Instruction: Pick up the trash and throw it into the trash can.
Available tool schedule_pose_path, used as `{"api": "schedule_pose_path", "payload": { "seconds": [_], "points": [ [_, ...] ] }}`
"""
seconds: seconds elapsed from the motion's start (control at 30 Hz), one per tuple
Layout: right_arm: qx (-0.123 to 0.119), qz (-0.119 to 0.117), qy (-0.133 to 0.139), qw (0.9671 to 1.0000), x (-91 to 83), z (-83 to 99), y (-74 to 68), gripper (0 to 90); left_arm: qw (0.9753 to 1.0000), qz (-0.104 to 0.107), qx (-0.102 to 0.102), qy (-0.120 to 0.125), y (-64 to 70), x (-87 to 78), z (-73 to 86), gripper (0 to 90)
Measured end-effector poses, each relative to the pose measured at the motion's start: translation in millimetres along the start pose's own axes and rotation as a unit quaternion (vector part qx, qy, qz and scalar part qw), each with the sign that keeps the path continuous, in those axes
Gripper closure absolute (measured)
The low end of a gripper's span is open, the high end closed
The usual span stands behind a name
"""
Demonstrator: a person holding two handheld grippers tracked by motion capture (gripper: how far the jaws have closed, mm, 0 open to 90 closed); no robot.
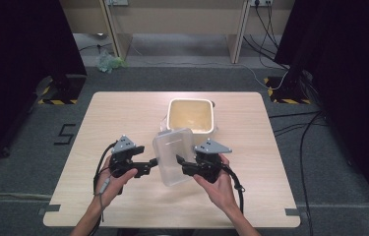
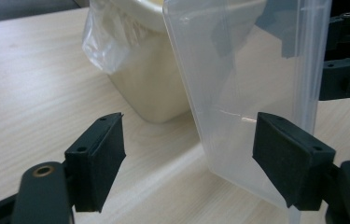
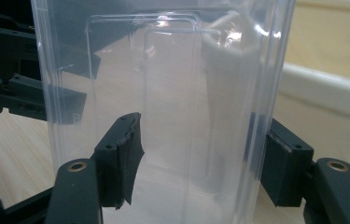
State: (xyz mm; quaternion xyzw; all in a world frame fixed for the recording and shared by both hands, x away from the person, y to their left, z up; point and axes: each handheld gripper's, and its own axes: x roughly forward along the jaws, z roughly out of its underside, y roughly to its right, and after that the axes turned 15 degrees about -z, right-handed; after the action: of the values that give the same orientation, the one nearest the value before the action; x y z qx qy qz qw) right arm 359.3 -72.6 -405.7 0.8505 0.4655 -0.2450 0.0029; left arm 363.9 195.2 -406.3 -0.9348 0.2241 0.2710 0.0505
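the clear plastic lid sits in the middle of the high view, held up on its edge between the two grippers, just below the cream bin. the bin stands a bit above the middle of that picture, on the wooden table. it is open on top and has a thin plastic bag lining it, which puffs out over its rim in the upper left of the left gripper view.

the lid is not on the bin yet. so the picking up part looks done, and the putting on part is left. i think the lid has to be laid flat, moved up over the bin and pushed down.

the right gripper has its jaws set on both sides of the lid, and they look pressed onto it, so it has hold of the lid. the left gripper is wide open. the lid's edge is by its right jaw, but i cannot tell if it touches. the gap between its jaws is mostly bare.

the lid is see-through, like thin ice. it is a rounded rectangle with a raised step near its rim and a smaller shape pressed in the middle. it looks light, bendy and a bit slippery.
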Motion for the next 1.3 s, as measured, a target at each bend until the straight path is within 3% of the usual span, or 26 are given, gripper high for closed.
{"api": "schedule_pose_path", "payload": {
  "seconds": [0.57,1.3],
  "points": [
    [-0.016,0.017,0.012,0.9996,-8.1,-38.2,4.1,38.9,0.9997,0.019,-0.015,-0.002,-12.4,2.6,-39.9,24.9],
    [-0.013,0.034,0.028,0.9989,-21.7,-78.1,14.0,38.5,0.9997,0.017,-0.006,0.014,-13.1,3.1,-84.5,25.1]
  ]
}}
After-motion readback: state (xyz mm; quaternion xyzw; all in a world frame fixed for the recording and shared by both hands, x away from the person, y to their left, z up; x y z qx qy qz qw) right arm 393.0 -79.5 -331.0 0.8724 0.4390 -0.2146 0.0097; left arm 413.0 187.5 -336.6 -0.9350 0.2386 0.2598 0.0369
